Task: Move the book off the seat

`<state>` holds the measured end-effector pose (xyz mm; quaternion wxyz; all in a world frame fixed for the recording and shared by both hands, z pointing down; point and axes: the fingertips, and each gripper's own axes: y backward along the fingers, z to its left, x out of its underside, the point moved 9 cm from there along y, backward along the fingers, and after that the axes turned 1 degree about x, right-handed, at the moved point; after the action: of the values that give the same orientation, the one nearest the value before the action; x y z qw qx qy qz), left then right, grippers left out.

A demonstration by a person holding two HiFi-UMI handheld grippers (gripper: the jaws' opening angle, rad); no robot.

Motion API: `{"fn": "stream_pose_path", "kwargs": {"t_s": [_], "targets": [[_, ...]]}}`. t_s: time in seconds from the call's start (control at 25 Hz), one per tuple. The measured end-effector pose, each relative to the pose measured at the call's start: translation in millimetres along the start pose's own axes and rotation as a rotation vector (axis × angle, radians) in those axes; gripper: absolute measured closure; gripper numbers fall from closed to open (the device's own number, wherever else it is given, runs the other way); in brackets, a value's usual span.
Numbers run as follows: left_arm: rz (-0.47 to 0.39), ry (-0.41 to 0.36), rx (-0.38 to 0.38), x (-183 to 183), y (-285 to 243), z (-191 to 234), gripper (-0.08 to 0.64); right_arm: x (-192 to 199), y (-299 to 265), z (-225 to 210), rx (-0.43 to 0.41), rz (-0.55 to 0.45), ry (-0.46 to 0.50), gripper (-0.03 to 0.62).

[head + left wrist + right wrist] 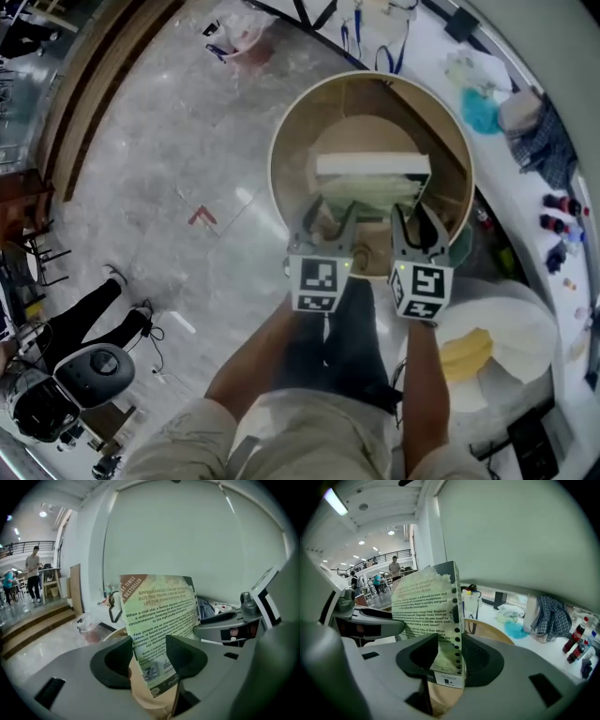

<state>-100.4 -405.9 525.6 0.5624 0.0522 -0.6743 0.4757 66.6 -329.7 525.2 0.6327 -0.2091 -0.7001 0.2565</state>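
A thick paperback book with a pale green cover stands on edge over the round wooden seat of a tub chair. My left gripper is shut on its lower left part, and my right gripper is shut on its lower right part. In the left gripper view the printed back cover of the book rises between the dark pads of the left gripper. In the right gripper view the book shows its cover and its dotted edge, clamped in the right gripper. Tan seat wood lies below.
The chair's curved back wraps the far and right sides. A white counter to the right carries bottles, a blue cloth and a plaid cloth. A round white table stands at the near right. A plastic bag lies on the floor.
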Motion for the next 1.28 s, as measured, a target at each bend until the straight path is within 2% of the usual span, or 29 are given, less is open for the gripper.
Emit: {"fn": "stream_pose_path", "kwargs": {"t_s": [0.12,0.32,0.48,0.64,0.8,0.96,1.12,1.28], "targets": [[0.072,0.030,0.006,41,-16,6,0.336,36,-23,4,-0.026,0.064,-0.016,0.426],[0.092,0.019,0.017,80,-63,19,0.334,75,-72,-1,-0.017,0.106,-0.010,0.428],[0.092,0.017,0.037,86,-80,21,0.334,82,-90,-6,-0.004,0.113,-0.038,0.426],[0.107,0.065,0.054,94,-103,34,0.334,83,-113,-8,-0.001,0.120,-0.020,0.426],[0.157,0.091,0.044,110,-126,49,0.328,90,-139,-8,-0.022,0.166,-0.002,0.426],[0.202,0.108,0.042,119,-147,53,0.328,99,-155,-12,-0.021,0.200,-0.037,0.426],[0.216,0.062,-0.012,125,-158,52,0.328,109,-166,-12,-0.009,0.219,-0.057,0.426],[0.187,0.059,-0.019,126,-158,51,0.328,110,-166,-14,-0.016,0.207,-0.069,0.426]]}}
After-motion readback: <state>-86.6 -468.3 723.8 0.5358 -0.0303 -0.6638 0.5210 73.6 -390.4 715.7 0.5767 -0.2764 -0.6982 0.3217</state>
